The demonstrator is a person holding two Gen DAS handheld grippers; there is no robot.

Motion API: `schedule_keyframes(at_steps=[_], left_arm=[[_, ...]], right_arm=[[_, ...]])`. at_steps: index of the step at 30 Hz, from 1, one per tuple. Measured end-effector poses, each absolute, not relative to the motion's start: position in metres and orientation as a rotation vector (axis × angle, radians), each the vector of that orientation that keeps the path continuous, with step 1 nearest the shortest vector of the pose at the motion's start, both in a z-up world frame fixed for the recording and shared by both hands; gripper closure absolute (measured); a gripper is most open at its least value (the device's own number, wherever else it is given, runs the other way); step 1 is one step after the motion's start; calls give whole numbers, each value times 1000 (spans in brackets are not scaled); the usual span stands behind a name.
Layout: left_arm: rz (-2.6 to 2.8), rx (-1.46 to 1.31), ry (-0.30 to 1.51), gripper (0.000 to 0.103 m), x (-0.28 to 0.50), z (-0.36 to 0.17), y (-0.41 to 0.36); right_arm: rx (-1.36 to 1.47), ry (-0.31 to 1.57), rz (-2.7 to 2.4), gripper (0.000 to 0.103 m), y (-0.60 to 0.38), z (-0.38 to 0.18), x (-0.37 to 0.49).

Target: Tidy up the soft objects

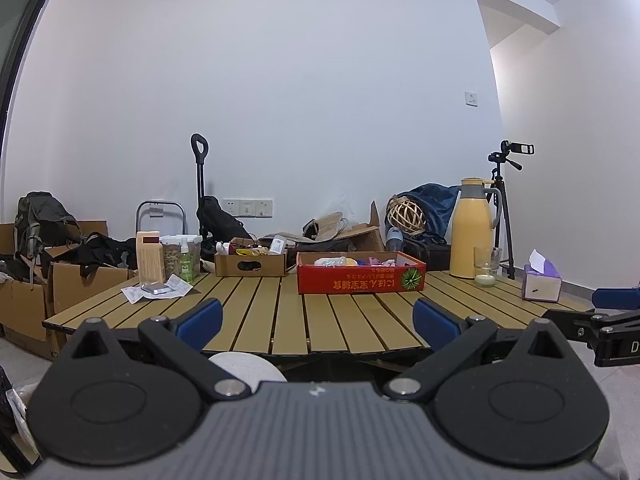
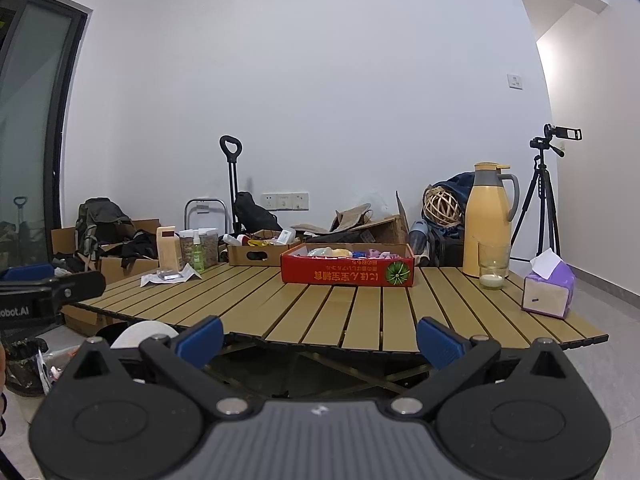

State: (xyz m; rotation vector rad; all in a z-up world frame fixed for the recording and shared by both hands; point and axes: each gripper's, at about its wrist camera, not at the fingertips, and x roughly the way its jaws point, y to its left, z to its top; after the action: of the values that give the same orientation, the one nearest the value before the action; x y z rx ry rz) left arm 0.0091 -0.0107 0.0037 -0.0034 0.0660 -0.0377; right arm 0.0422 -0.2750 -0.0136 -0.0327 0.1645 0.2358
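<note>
A red cardboard box (image 1: 360,280) stands at the far middle of the slatted wooden table (image 1: 280,312), with several small soft colourful objects (image 1: 344,261) inside. It also shows in the right wrist view (image 2: 346,276), with the soft objects (image 2: 340,252) in it. My left gripper (image 1: 316,322) is open and empty, held before the table's near edge. My right gripper (image 2: 320,340) is open and empty, also before the near edge of the table (image 2: 320,308). The right gripper shows at the right edge of the left wrist view (image 1: 612,320).
A brown cardboard box (image 1: 251,264) sits left of the red one. A yellow thermos (image 1: 472,228), a glass (image 1: 486,266) and a purple tissue box (image 1: 542,284) stand at the right. A carton, jar, spray bottle and papers (image 1: 160,290) lie at the left. A tripod (image 1: 506,208) and clutter stand behind.
</note>
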Motion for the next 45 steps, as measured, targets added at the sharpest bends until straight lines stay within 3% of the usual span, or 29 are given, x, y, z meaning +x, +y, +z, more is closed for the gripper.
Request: schedule_keyframes(at_steps=[45], left_arm=[[-48,0,48,0,-2,6,-10]], right_arm=[[-34,146,251,0,-279,-16,30]])
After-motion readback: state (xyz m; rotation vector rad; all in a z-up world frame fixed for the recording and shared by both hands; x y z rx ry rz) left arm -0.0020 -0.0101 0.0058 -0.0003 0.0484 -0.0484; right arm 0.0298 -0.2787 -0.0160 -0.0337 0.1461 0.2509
